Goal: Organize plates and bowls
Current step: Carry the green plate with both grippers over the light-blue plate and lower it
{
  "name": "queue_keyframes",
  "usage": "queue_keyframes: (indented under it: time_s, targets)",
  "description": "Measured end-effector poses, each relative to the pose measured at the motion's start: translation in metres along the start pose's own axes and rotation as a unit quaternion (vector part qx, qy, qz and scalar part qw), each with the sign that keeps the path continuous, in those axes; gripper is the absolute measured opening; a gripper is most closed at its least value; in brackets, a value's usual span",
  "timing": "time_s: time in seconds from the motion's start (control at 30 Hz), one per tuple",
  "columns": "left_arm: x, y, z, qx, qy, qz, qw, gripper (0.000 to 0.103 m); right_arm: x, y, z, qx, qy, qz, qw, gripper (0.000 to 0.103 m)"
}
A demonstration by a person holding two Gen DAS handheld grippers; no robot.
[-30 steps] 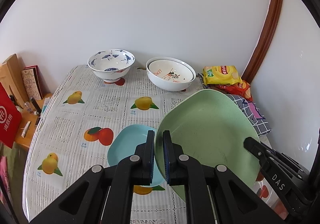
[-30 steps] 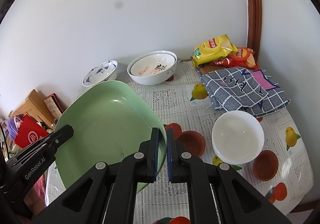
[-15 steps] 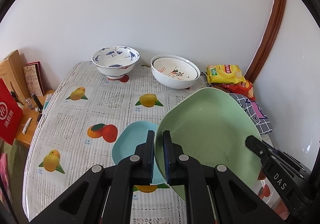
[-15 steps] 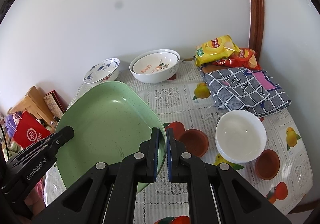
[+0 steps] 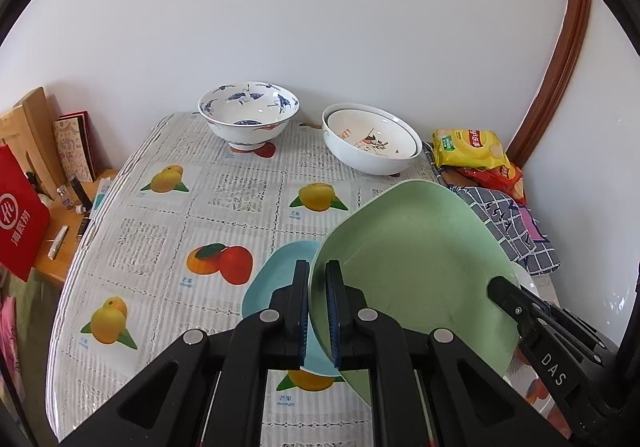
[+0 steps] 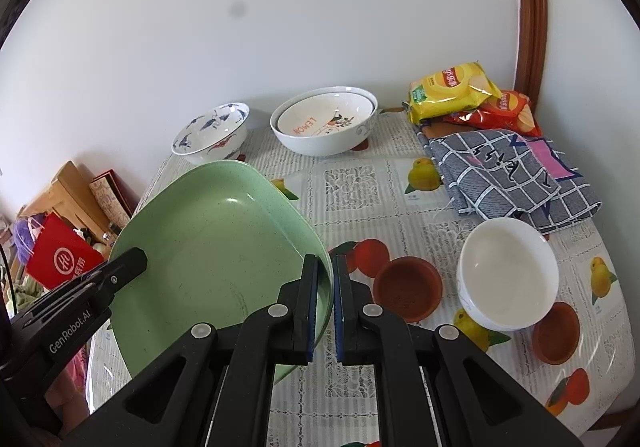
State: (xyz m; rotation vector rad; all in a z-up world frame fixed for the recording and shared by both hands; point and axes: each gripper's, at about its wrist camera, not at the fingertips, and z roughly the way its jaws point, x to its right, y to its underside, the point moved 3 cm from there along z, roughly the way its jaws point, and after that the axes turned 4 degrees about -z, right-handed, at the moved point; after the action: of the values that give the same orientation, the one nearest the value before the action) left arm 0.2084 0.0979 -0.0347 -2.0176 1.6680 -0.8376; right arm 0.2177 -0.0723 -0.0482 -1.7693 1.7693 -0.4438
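A large green plate (image 5: 416,267) (image 6: 216,247) hangs above the table between both grippers. My left gripper (image 5: 317,275) is shut on its left rim and my right gripper (image 6: 326,271) is shut on its right rim. Under the green plate lies a light blue plate (image 5: 272,279), partly hidden by it. A blue-patterned bowl (image 5: 248,115) (image 6: 212,135) and two nested white bowls (image 5: 372,143) (image 6: 324,123) stand at the back by the wall. To the right, a plain white bowl (image 6: 508,275) sits between two brown saucers (image 6: 408,287) (image 6: 556,331).
Snack bags (image 6: 452,91) and a folded checked cloth (image 6: 512,171) lie at the back right. The fruit-print tablecloth (image 5: 168,215) covers the table. Left of the table stand a wooden shelf with books (image 5: 72,151) and a red bag (image 5: 20,223).
Both grippers and the green plate have sunk a little and moved forward over the table; the bowls at the back look closer. Both grips are unchanged.
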Motion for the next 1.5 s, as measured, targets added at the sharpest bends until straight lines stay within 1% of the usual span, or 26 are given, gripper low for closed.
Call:
queue_keyframes:
  time_s: [0.2,0.5,1.03,1.5]
  targets:
    - [-0.008,0.001,0.006,-0.005,-0.005,-0.005,1.0000,0.009,-0.005,-0.001,0.012,-0.007,-0.009,0.001,1.000,0.007]
    - [-0.019,0.004,0.020,-0.017,-0.010,-0.016,0.9997,0.009,-0.012,0.000,0.025,-0.012,-0.011,-0.007,1.000,0.007]
    - [-0.045,0.004,0.044,-0.032,-0.015,-0.045,0.9984,0.009,-0.033,-0.011,0.053,-0.018,-0.015,-0.038,0.999,0.007]
    - [-0.061,0.019,0.078,-0.067,-0.025,-0.059,0.9957,0.009,-0.037,0.002,0.093,-0.056,-0.014,-0.047,0.997,0.008]
